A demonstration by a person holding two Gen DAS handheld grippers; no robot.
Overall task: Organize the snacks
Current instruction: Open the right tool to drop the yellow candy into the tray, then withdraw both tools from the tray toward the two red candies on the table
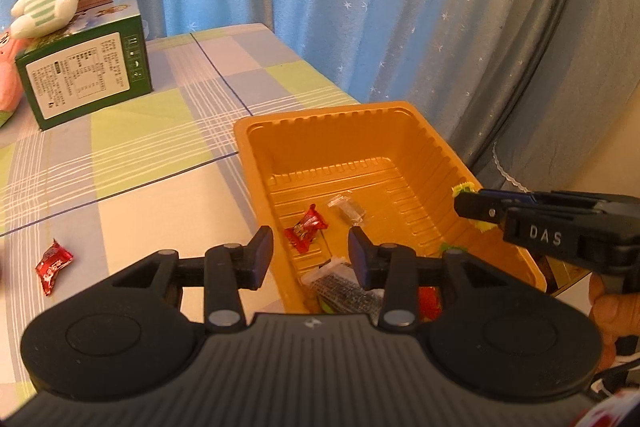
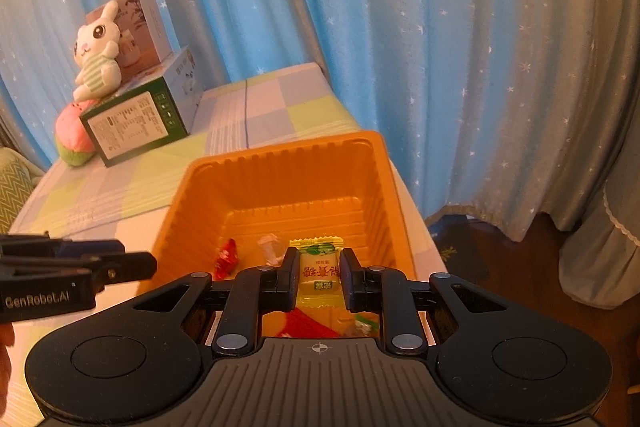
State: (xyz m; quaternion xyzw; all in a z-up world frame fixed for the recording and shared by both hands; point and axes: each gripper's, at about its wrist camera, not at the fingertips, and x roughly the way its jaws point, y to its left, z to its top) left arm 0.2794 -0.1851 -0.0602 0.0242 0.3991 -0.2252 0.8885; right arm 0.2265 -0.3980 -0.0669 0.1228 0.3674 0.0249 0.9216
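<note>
Snacks go into the orange tray (image 2: 280, 163), the biggest thing on the checked surface (image 1: 132, 163). It sits by the surface's right edge, and its long side runs from 6 o'clock to 12 o'clock in the right wrist view.

Next biggest are the two tongs. The right tongs (image 2: 319, 277) hang over the near end of the tray and pinch a yellow candy (image 2: 318, 267) between their pads. The candy sticks out ahead, so its long side points to 12 o'clock, straight down the tray. I think the drop is right below, so the next move is just to let go.

The left tongs (image 1: 311, 255) stand a little apart with nothing between them. They hang over the tray's near left corner.

Small things in the tray: a red candy (image 1: 305, 231) lies just past the left tongs at 12 o'clock. A clear wrapper (image 1: 347, 209) lies next to it, at about 1 o'clock. A dark packet (image 1: 344, 287) lies at the near end.

One red candy on the surface (image 1: 53, 265) is not in the tray yet. It lies at 9 o'clock from the left tongs, well apart, with its long side tilted toward 1 o'clock. The left hand is nearer to it, I think.
</note>
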